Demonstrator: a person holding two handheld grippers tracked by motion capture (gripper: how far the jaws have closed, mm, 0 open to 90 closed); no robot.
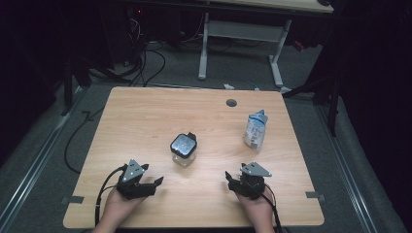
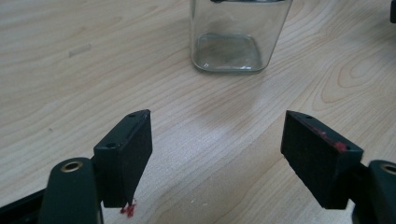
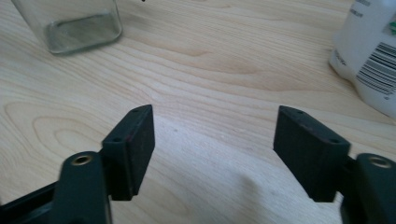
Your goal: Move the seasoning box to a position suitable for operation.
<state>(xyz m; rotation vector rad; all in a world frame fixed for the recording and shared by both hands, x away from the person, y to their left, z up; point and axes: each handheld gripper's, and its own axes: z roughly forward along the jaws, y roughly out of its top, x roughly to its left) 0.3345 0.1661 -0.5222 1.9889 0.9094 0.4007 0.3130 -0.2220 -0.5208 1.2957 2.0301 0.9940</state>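
A square glass jar (image 1: 183, 150) with a dark lid stands at the frame's centre on the counter (image 1: 145, 116). Both tongs, left (image 1: 145, 187) and right (image 1: 236, 180), gape wide and empty below it. The jar is likely rigid, slippery and breakable; grip its flat sides.

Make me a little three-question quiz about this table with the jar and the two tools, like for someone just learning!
1. True or false: the left tool is shut on the square clear glass jar with a black lid.
2. Which stands nearer the right tool: the jar or the white plastic pouch with a barcode? A jar, B pouch.
3. Fill in: both things stand on a light ____ table.

Key: 1 false, its jaws are open and empty. 2 B. 3 wooden.
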